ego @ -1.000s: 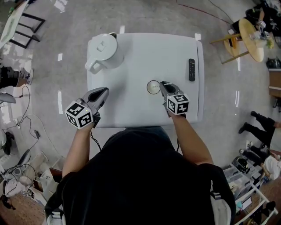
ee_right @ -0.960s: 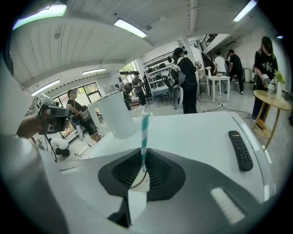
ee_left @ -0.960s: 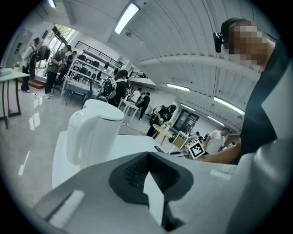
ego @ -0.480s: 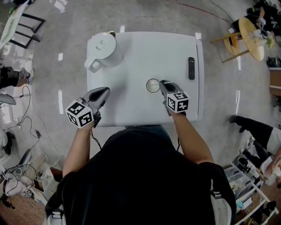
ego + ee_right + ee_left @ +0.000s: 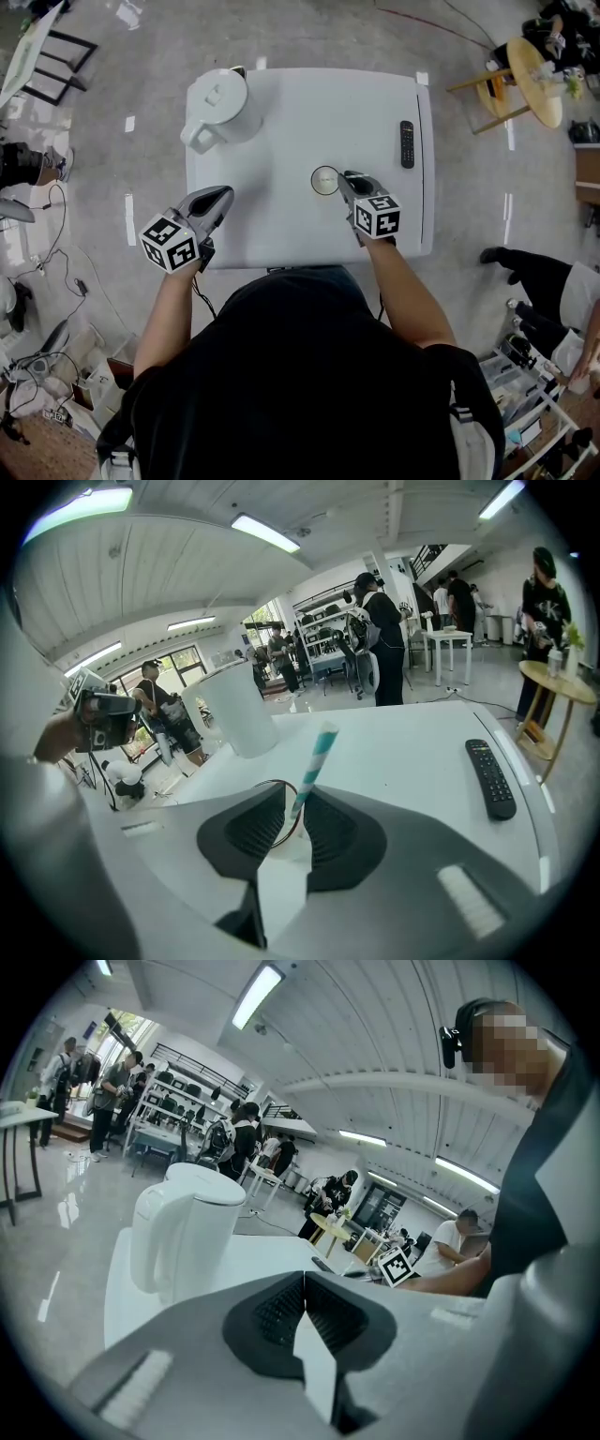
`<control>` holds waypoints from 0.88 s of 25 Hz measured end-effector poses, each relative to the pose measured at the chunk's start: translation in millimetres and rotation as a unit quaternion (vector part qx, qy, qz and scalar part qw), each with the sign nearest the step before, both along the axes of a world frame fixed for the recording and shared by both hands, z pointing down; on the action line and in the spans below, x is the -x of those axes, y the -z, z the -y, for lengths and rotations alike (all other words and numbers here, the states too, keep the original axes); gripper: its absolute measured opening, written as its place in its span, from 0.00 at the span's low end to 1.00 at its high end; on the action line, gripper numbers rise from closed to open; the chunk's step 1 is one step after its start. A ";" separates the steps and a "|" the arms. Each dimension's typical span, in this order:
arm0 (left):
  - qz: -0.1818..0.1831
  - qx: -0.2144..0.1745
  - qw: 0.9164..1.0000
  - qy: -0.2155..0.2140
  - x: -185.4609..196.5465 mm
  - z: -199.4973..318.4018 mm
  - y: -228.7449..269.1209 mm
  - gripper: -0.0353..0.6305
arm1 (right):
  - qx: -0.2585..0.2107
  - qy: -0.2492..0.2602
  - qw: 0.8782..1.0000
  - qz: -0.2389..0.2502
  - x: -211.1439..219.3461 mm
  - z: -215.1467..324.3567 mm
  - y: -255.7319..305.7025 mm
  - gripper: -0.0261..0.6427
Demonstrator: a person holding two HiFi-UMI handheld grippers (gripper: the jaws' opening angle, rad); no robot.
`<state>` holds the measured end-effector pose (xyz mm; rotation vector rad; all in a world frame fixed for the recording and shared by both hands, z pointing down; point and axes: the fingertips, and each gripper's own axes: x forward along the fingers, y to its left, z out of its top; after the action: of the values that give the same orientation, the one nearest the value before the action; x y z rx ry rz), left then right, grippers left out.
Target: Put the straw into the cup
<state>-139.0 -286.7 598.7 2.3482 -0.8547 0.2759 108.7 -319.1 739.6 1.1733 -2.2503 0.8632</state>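
The teal-and-white striped straw (image 5: 317, 752) stands upright between the jaws of my right gripper (image 5: 298, 803), which is shut on its lower part. Just beyond the jaws sits the clear cup (image 5: 273, 782), only part of its rim showing. In the head view the cup (image 5: 324, 180) is a round rim on the white table (image 5: 309, 103), and my right gripper (image 5: 346, 179) is right beside it on its right. The straw itself cannot be made out from above. My left gripper (image 5: 224, 195) hovers at the table's front left, jaws shut (image 5: 305, 1283) on nothing.
A white kettle (image 5: 220, 108) stands at the table's far left corner, large in the left gripper view (image 5: 183, 1232). A black remote (image 5: 407, 144) lies near the right edge (image 5: 490, 778). Chairs, a round side table, cables and people surround the table.
My right gripper has crept slightly toward the cup with the straw. The left gripper has stayed put. A person on the floor at right has moved.
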 end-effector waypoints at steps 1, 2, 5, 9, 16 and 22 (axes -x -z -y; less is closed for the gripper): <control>0.000 -0.001 1.000 -0.001 -0.4 -0.9 0.8 0.06 | 0.000 0.000 1.000 -0.001 -0.9 -0.7 0.1 0.18; 0.001 -0.001 1.000 -0.002 -0.9 -2.1 1.7 0.06 | 0.001 -0.001 1.000 -0.001 -1.9 -1.7 0.3 0.18; 0.002 -0.002 1.000 -0.004 -2.6 -5.2 3.8 0.06 | 0.006 -0.001 1.000 -0.002 -5.2 -4.9 -1.6 0.19; 0.004 -0.005 1.000 -0.005 -2.8 -7.2 5.9 0.06 | 0.011 -0.003 1.000 -0.005 -9.6 -10.3 -7.3 0.21; 0.007 -0.012 1.000 -0.012 -6.2 -14.4 11.5 0.06 | 0.016 -0.013 1.000 -0.009 -19.9 -21.3 -13.5 0.22; 0.007 -0.021 1.000 -0.018 -10.0 -20.6 19.0 0.06 | 0.018 -0.028 0.999 -0.009 -30.1 -33.3 -12.9 0.22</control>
<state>-129.0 -266.1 579.6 2.4063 -0.8324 0.2919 138.8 -285.8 752.5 1.2287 -2.1887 0.9076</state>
